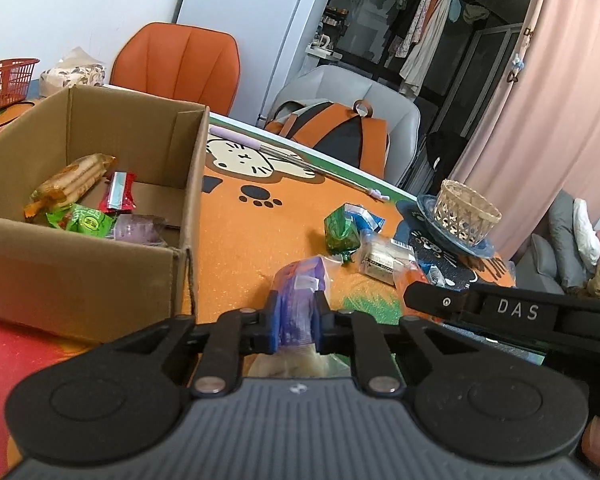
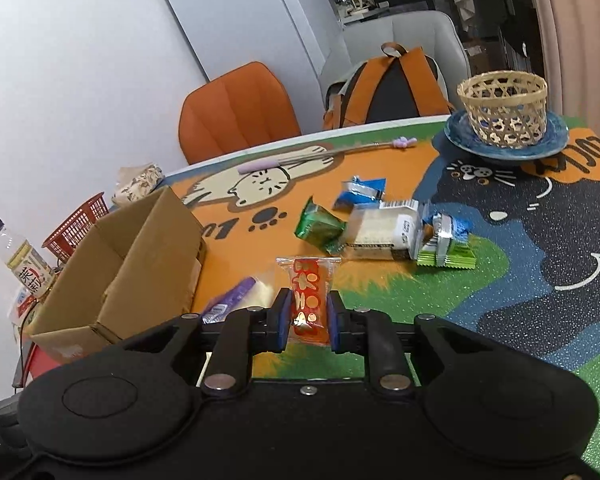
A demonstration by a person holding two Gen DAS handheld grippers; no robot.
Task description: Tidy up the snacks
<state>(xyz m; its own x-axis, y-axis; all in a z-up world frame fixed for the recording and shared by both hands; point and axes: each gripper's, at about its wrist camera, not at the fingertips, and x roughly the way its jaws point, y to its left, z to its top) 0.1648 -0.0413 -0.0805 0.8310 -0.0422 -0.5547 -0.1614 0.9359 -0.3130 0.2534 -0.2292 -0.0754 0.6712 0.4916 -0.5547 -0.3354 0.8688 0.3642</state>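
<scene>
The left gripper (image 1: 296,320) is clamped on a purple snack packet (image 1: 300,300), a glossy crinkled film wrapper with a clear lower end, held just above the mat and just right of the cardboard box (image 1: 80,276). The right gripper (image 2: 308,320) is clamped on a red snack packet (image 2: 309,300), a flat shiny sachet with gold figures and clear sealed ends, held upright between the blue pads (image 2: 283,320).

The box is plain corrugated board, open-topped, with straight walls. Inside lie a long orange-wrapped biscuit pack (image 1: 70,182), a red foil packet (image 1: 118,196), a green packet (image 1: 86,220) and a pale purple one (image 1: 140,228), with bare floor at the far side.

On the table mat (image 2: 520,280), a glittery printed surface with cartoon cats, a loose cluster lies well apart from the box: a green foil packet (image 2: 320,228), a blue packet (image 2: 360,192), a clear-wrapped white block (image 2: 380,232) and a green-and-blue packet (image 2: 446,246). Open mat lies between cluster and box.

Further back a woven bamboo basket (image 2: 504,108) stands on a blue glazed plate (image 2: 460,136) near the table's far edge.
</scene>
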